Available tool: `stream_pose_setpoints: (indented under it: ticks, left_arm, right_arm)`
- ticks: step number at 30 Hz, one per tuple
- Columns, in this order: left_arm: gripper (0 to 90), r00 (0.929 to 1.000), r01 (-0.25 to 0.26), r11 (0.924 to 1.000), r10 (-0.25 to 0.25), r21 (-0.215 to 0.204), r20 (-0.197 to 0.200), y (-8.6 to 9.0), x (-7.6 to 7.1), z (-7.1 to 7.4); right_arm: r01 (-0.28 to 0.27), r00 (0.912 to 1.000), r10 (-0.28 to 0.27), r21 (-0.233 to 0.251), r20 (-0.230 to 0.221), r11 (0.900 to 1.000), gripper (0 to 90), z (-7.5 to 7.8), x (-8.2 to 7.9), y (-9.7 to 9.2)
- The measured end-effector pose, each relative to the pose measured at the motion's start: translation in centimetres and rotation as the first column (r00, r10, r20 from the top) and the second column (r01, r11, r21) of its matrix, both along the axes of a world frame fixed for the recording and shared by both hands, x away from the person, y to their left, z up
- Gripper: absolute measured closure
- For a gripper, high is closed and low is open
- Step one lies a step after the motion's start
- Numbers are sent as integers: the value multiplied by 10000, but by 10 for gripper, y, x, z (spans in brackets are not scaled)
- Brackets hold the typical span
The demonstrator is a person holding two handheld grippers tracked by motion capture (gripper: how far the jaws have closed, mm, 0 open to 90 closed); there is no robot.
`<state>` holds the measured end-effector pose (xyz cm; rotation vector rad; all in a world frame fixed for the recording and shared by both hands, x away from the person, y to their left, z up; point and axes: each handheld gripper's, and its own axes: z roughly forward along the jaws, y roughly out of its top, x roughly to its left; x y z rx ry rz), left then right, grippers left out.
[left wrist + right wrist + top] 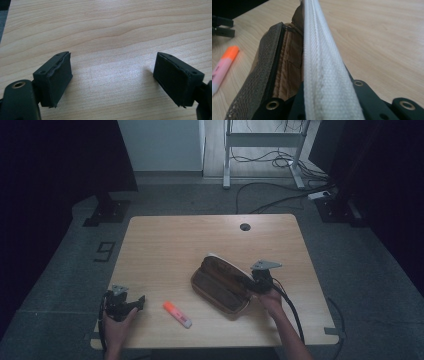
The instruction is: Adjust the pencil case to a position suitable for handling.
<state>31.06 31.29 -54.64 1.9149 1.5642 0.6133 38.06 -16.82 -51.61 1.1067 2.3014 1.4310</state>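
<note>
My right gripper [254, 284] pinches the white-edged flap of the brown fabric pencil case [220, 287], holding it open mid-worktop [165, 240]; next (left gripper [131, 304] wide, empty), fetch the orange-capped highlighter [177, 314] left of it.

The wooden table [165, 245] serves as the landmark. Near its far edge, a little right of the middle, a round cable hole [245, 227] is cut through the top. On the grey floor left of the table lies a dark marking shaped like a figure nine [104, 251]. Beyond the table's far right corner black cables [270, 195] trail across the floor to a white power strip [320, 195]. Farther back stands a white metal frame [262, 140].
</note>
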Motion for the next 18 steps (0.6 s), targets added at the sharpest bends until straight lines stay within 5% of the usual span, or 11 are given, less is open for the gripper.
stream_pose_setpoints:
  ticks: [10,18]
  left_arm:
    - [150,10000,-3,10000,3,-2,2,0,0,0]
    - [150,10000,-2,10000,2,0,0,0,0,0]
  right_arm:
    - [64,9997,-68,-188,-235,9998,793,-6,3,1]
    - [72,10000,-70,-764,30,9970,677,-7,2,3]
